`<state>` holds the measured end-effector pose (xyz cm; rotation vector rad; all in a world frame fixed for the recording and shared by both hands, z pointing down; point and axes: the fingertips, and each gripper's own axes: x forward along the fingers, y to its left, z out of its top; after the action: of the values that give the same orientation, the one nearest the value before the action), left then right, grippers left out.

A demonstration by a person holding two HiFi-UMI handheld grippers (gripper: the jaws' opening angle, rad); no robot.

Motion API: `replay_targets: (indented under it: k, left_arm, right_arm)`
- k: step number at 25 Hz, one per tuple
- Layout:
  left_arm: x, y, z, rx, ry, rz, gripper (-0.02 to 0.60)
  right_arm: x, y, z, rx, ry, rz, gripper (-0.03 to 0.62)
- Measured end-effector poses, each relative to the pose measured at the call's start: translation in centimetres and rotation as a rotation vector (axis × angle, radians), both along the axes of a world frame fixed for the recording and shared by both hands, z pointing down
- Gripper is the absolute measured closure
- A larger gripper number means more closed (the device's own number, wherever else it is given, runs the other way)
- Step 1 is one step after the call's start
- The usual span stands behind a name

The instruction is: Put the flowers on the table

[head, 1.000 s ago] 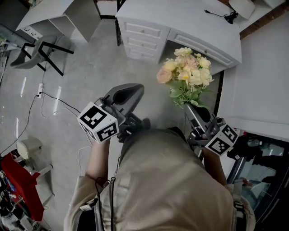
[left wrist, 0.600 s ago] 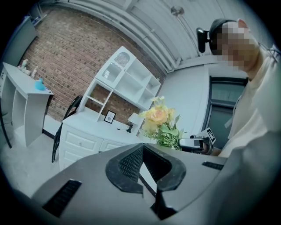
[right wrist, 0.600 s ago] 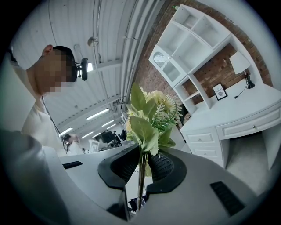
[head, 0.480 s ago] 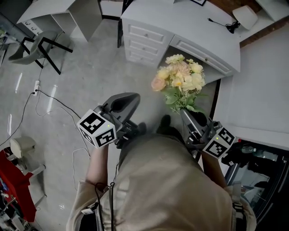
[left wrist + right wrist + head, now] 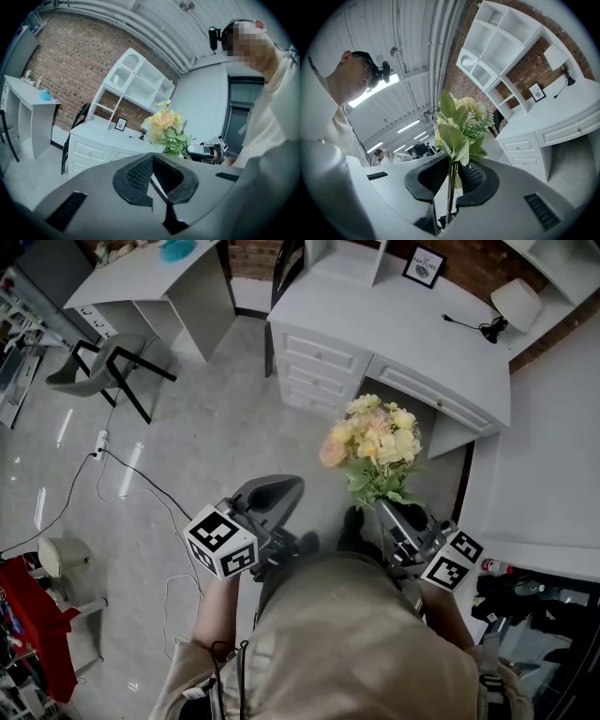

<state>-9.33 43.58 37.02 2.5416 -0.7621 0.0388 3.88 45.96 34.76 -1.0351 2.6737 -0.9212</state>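
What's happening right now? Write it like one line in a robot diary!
left gripper: shut, empty | right gripper: shut on flowers, held by stems, upright | white desk: ahead, flowers not yet on it

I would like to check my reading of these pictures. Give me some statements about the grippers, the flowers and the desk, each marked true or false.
1. The right gripper holds the flowers by their stems. True.
2. The left gripper carries a vase. False: its jaws are together, with nothing between them.
3. The flowers lie on the white desk. False: they are held in the air, short of it.
4. A framed picture stands on the desk. True.
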Motion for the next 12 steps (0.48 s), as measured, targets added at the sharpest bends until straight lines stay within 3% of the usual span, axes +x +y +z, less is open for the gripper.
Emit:
replay_targets:
  k: [12]
  left_arm:
    - [1.9, -2.3, -0.1, -0.016, -0.034, -0.008, 0.574]
  right_arm:
    - [1.7, -2.6, 0.9, -0.021, -0.037, -0.020, 0.522]
